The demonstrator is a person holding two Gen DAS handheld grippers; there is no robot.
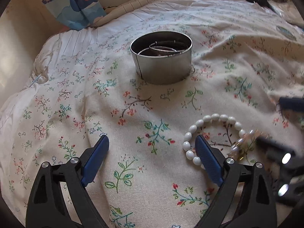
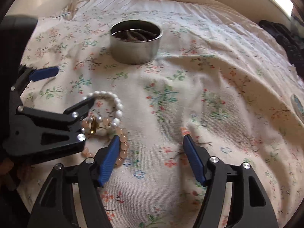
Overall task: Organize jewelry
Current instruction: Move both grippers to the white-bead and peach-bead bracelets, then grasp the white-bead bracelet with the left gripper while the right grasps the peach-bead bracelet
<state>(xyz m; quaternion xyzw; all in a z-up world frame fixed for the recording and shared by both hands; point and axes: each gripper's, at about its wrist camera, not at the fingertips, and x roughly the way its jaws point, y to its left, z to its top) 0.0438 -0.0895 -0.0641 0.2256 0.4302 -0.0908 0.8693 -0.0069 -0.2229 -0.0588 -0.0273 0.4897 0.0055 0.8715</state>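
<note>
A round metal tin [image 1: 161, 62] stands on the floral bedsheet [image 1: 133, 114] with thin bangles [image 1: 161, 49] inside; it also shows in the right wrist view [image 2: 135, 41]. A white bead bracelet [image 1: 212, 129] lies on the sheet, and my open left gripper [image 1: 152, 142] has its right finger inside the loop. A peach bead bracelet [image 2: 121, 148] with a gold charm lies beside the white one [image 2: 112, 100]. My right gripper [image 2: 151, 142] is open and empty, its left finger touching the peach beads.
The bed is rumpled, with a blue patterned cloth [image 1: 79, 5] at the headboard and dark clothing [image 2: 285, 41] at the far right edge. The left gripper's black body [image 2: 41, 129] sits close to the right gripper's left side.
</note>
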